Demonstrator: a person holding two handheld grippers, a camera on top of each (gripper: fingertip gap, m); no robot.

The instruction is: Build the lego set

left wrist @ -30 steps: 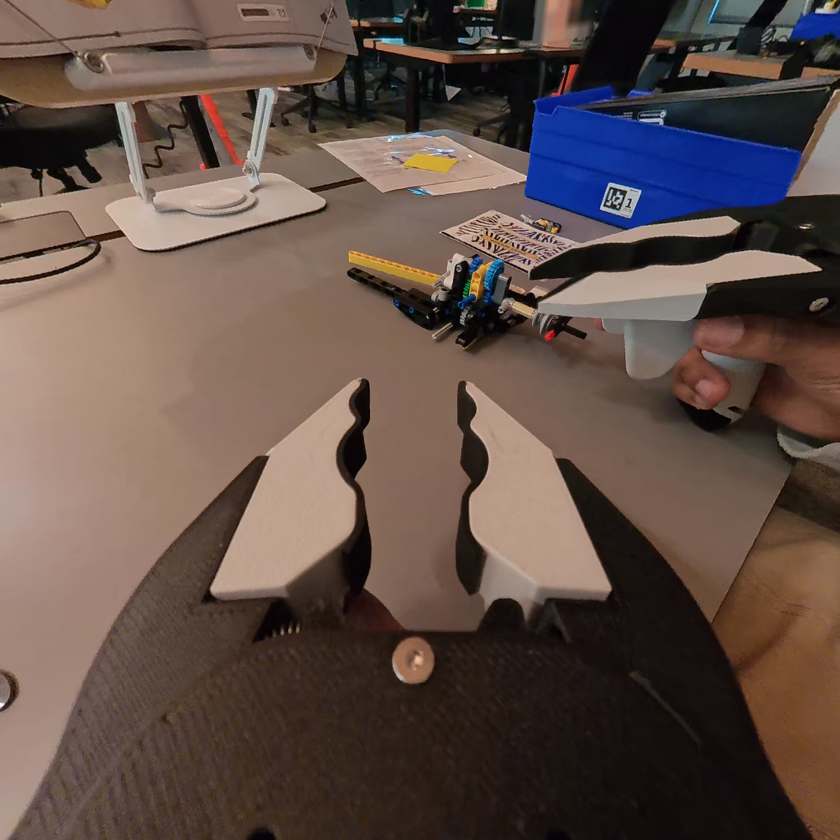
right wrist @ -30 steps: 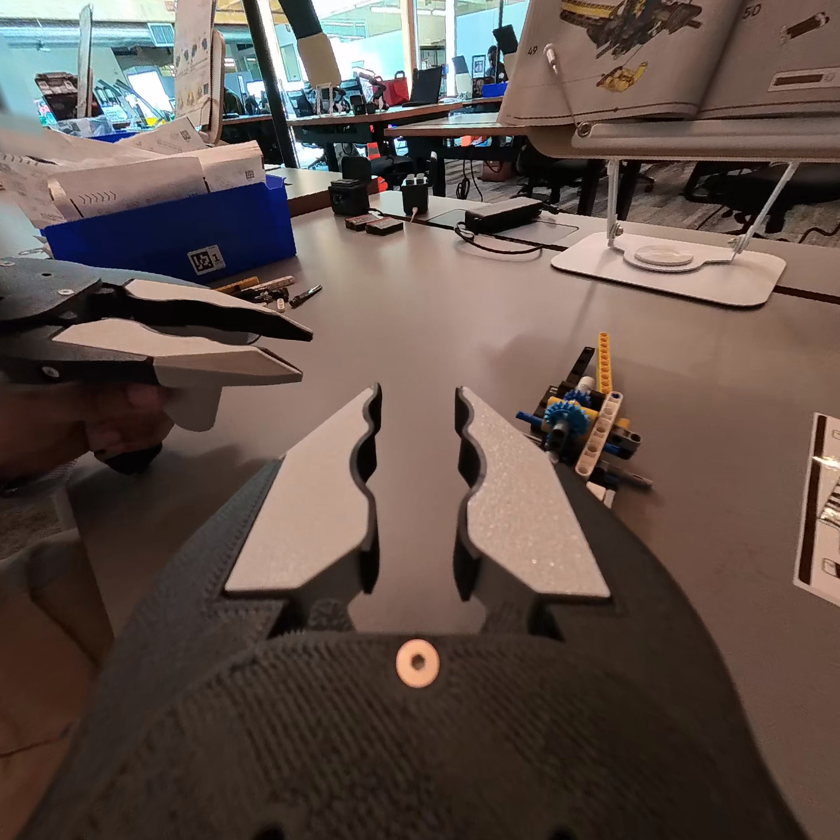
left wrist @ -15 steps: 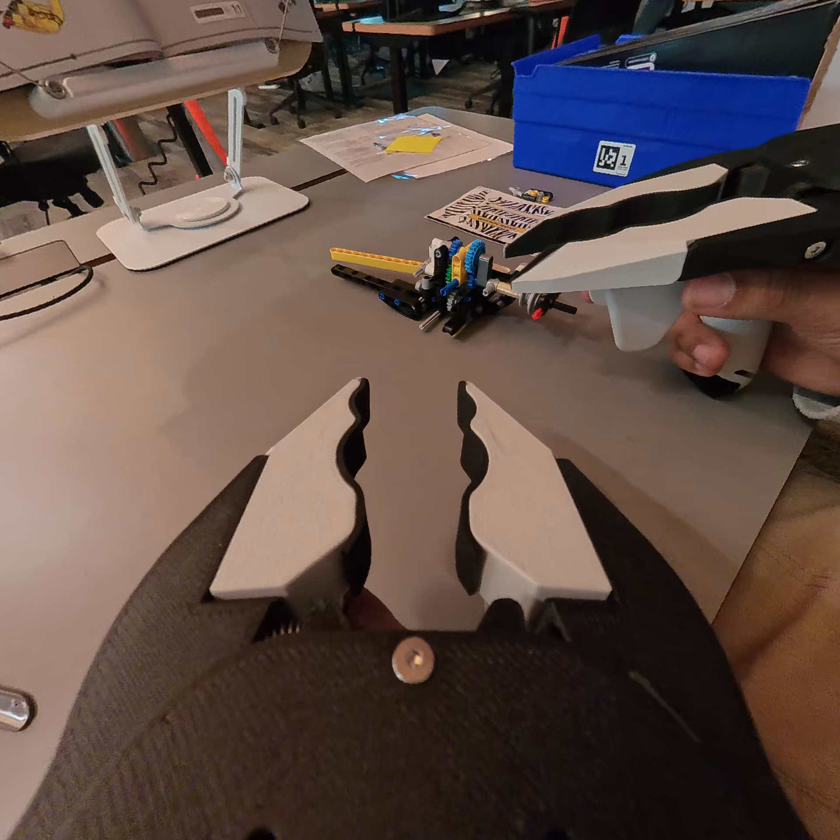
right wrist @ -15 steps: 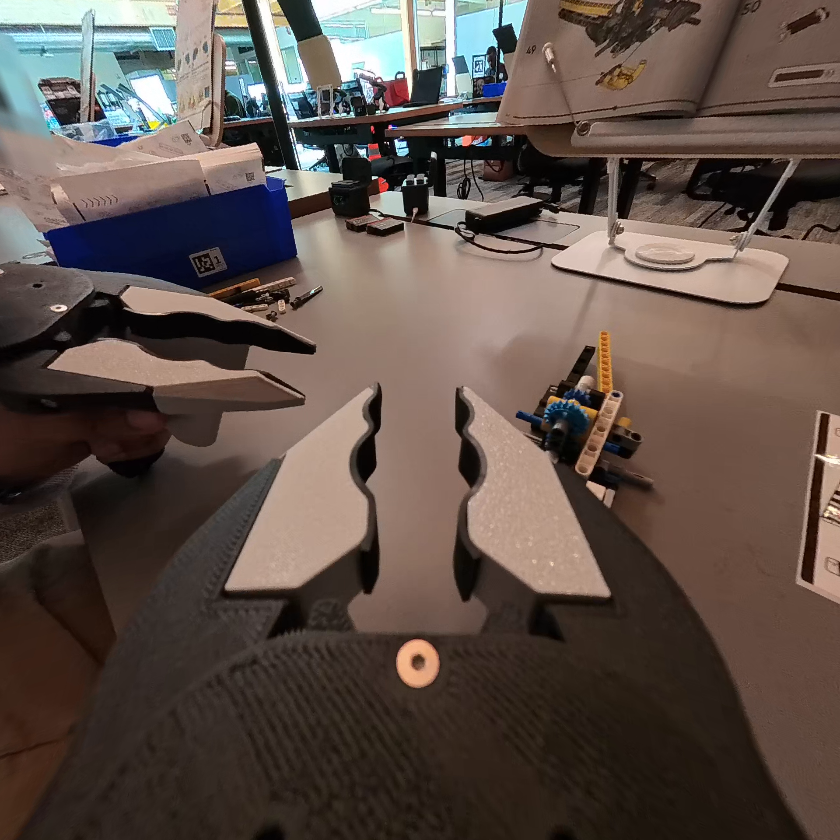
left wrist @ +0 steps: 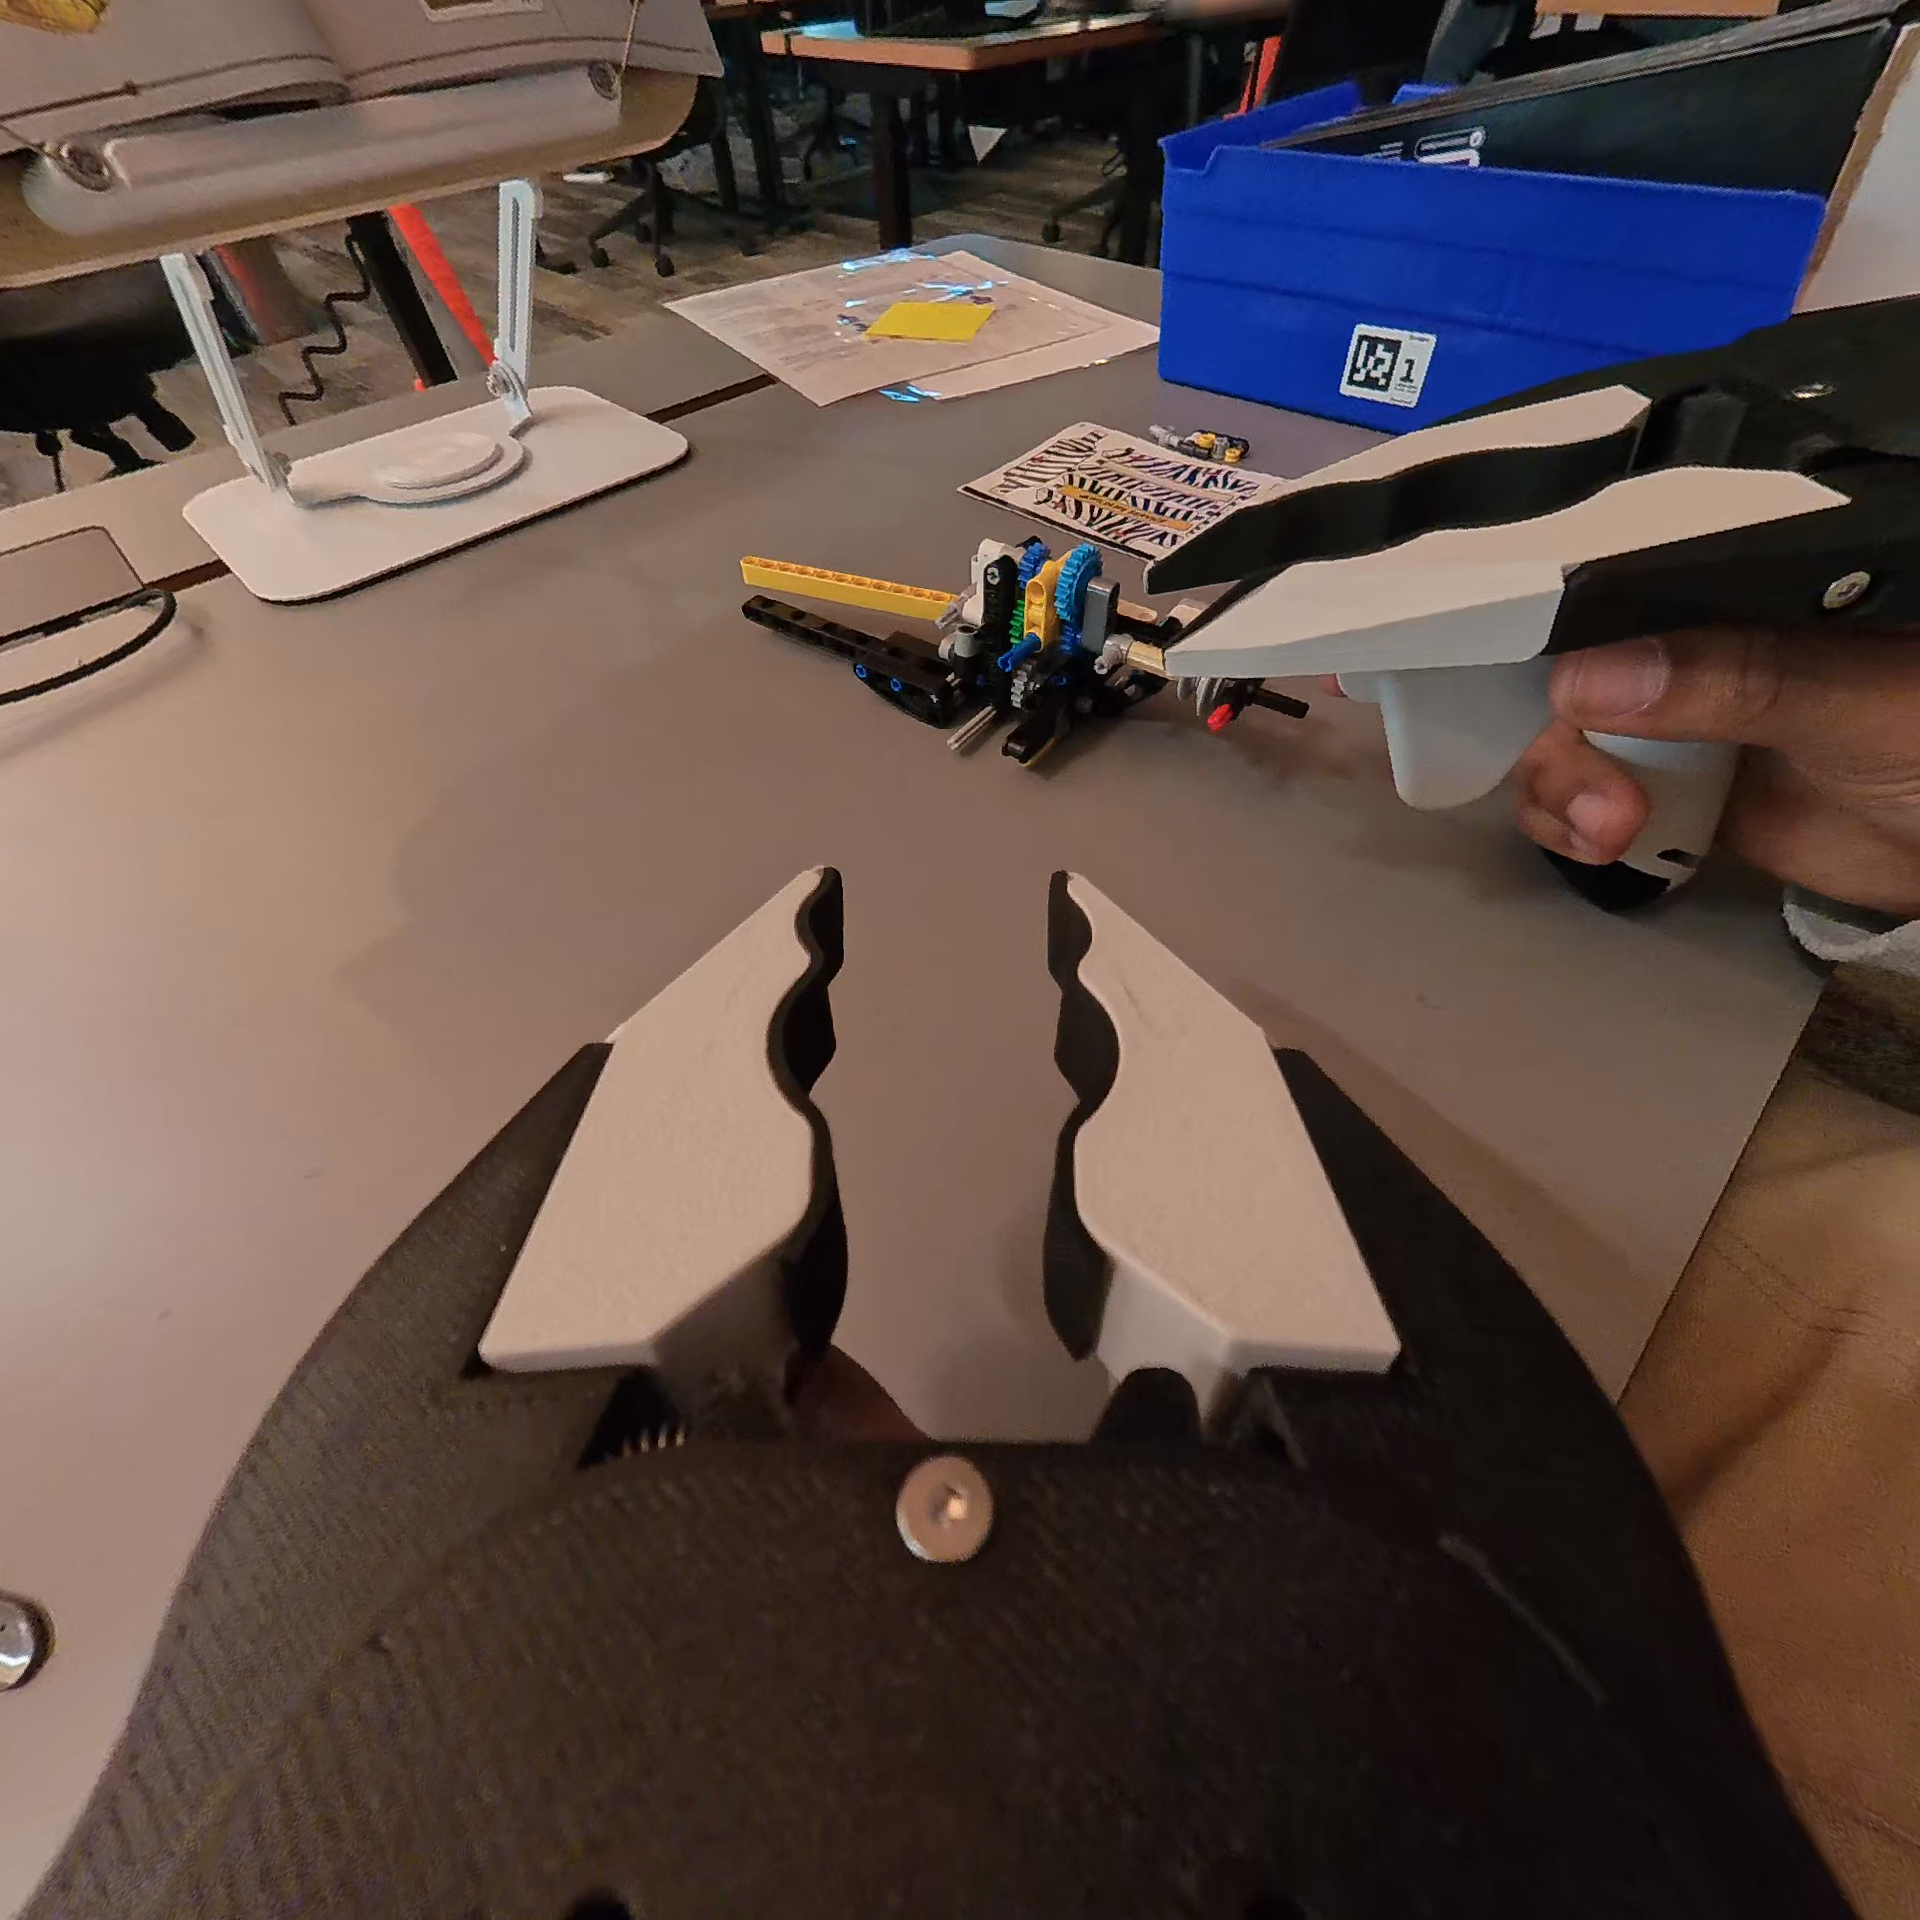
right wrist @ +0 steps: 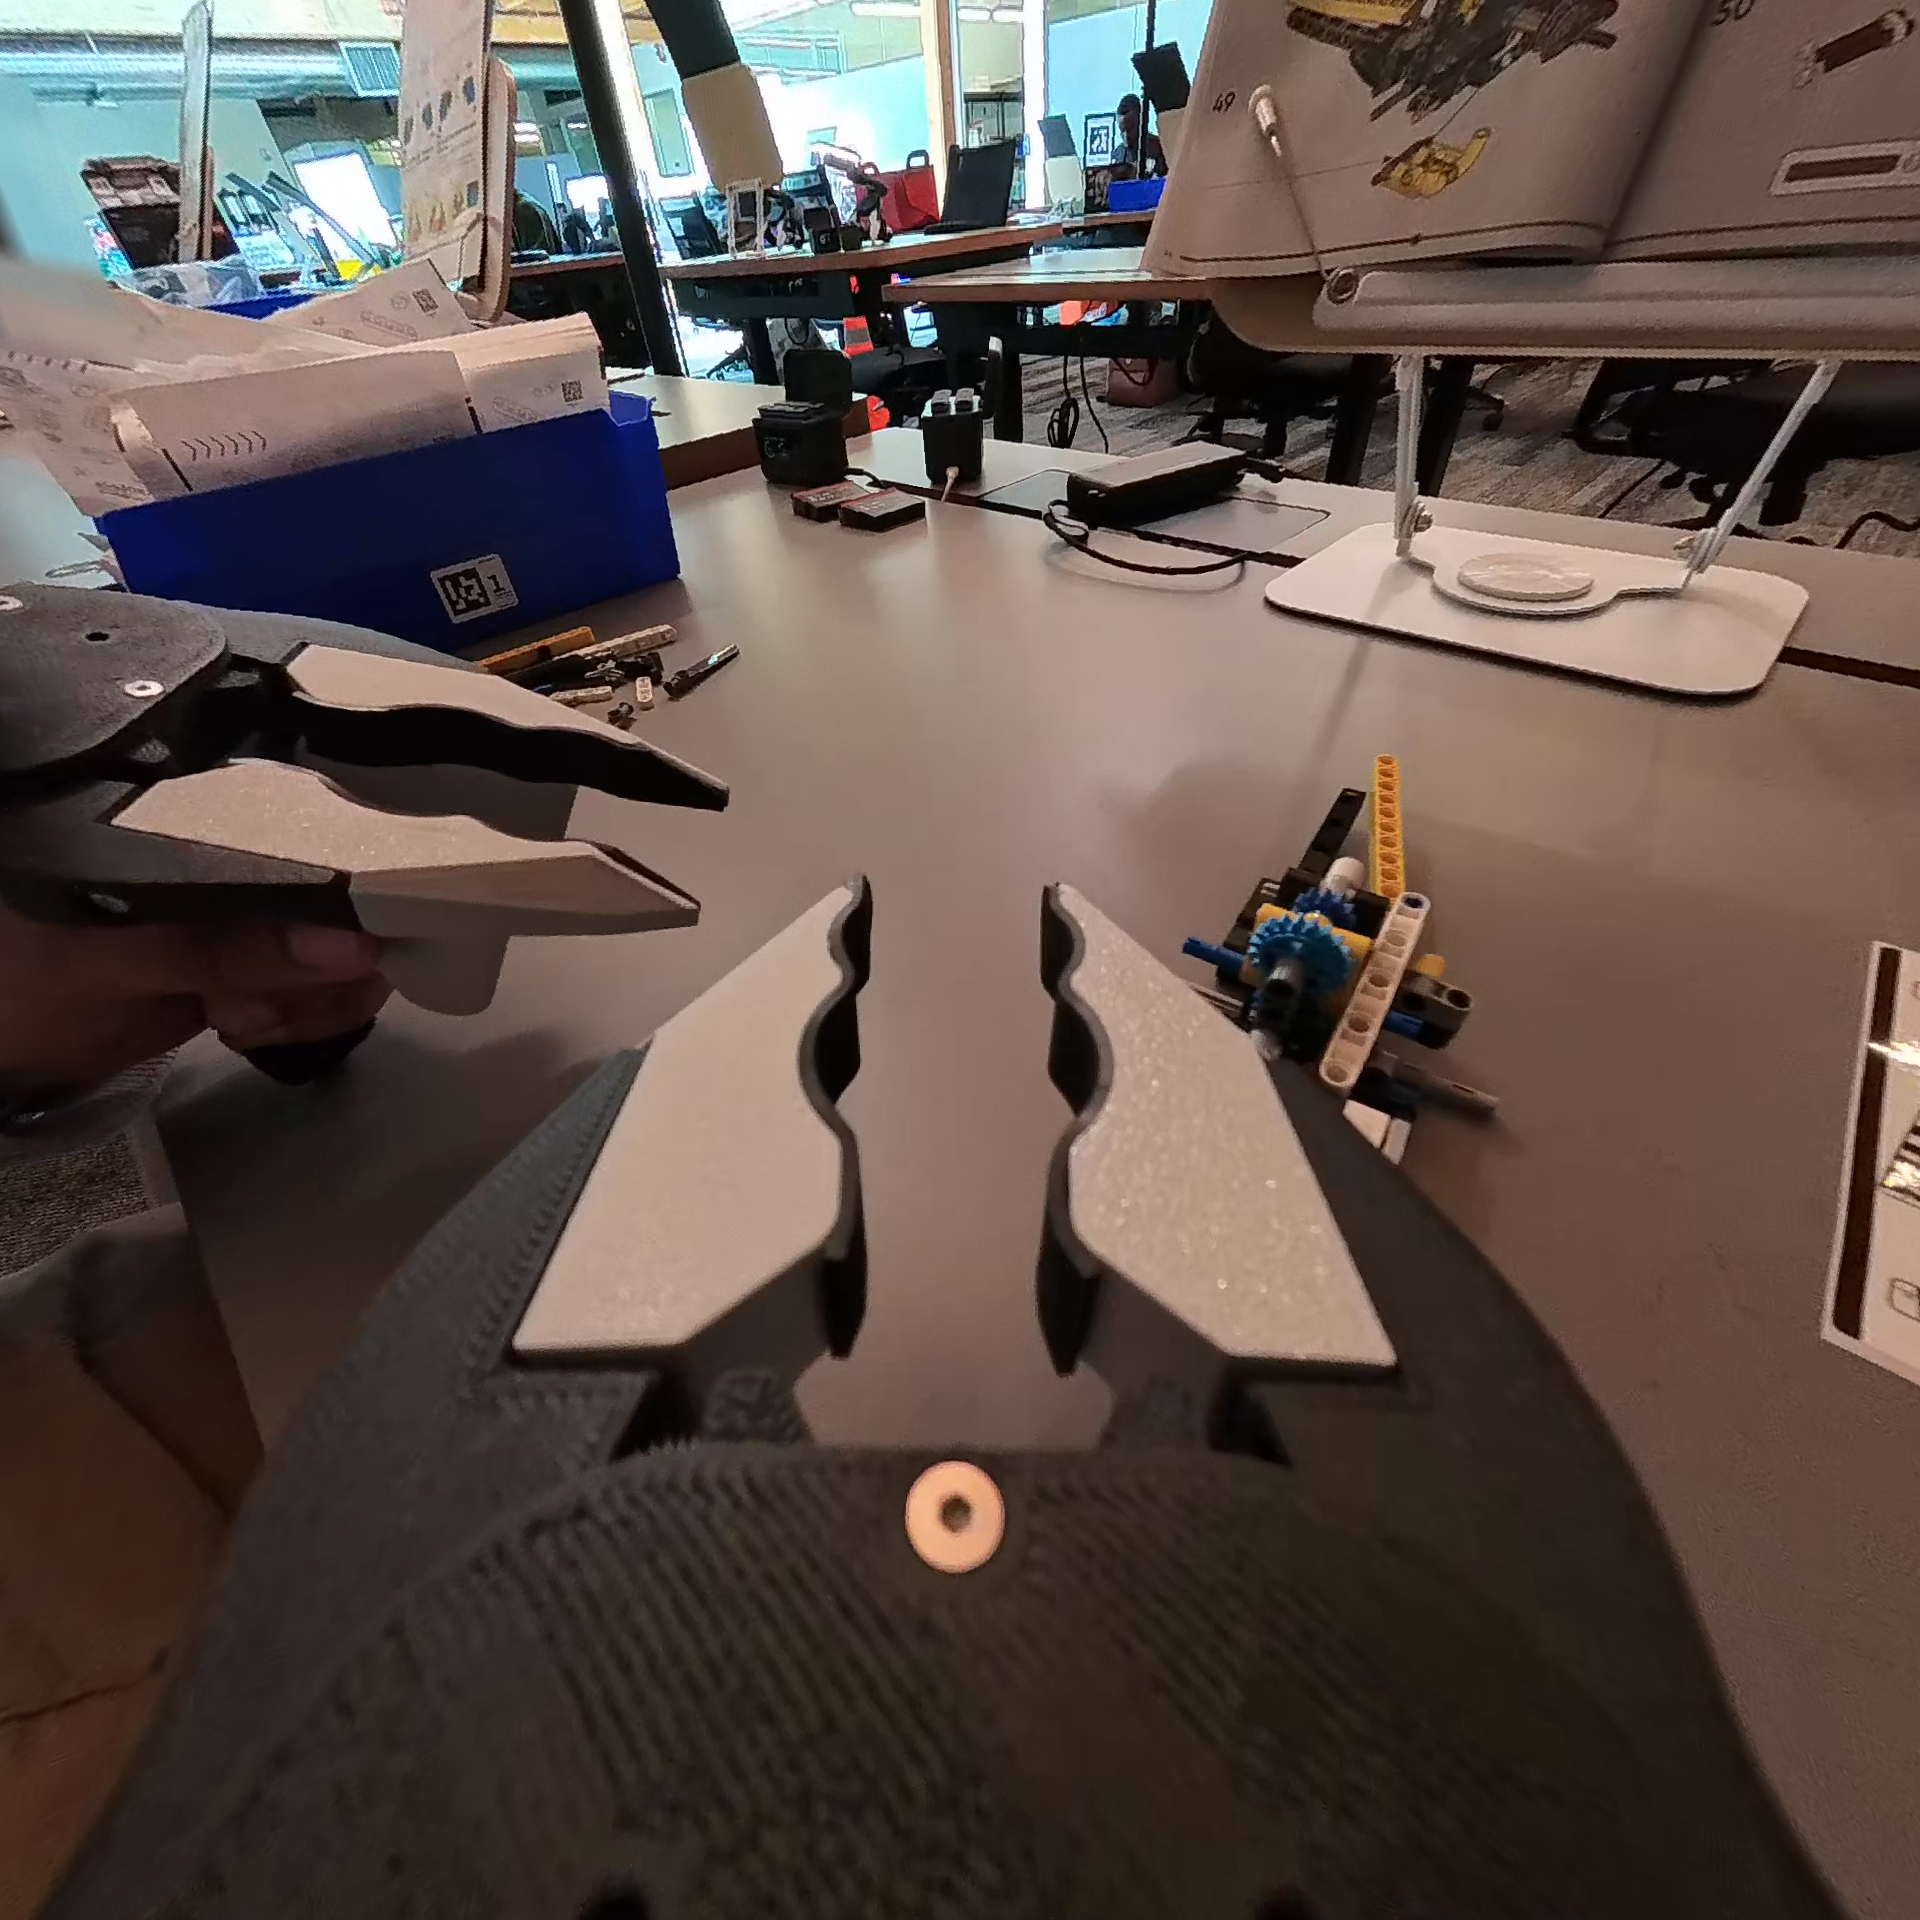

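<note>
Nearby, a blue bin [right wrist: 416, 520] holds folded papers [right wrist: 312, 405]. Only the left wrist view shows the striped sticker sheet [left wrist: 1117, 488]. Both the left gripper [left wrist: 943, 883] and right gripper [right wrist: 954, 896] gape apart, holding nothing.

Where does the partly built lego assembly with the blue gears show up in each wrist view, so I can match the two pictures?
Left wrist view: the lego assembly lies on the grey table, upper centre, just left of the right gripper tips.
Right wrist view: the lego assembly lies right of centre, beside the gripper's own right finger.
Shared landmark: the white book stand base, beyond the assembly in both views.
</note>
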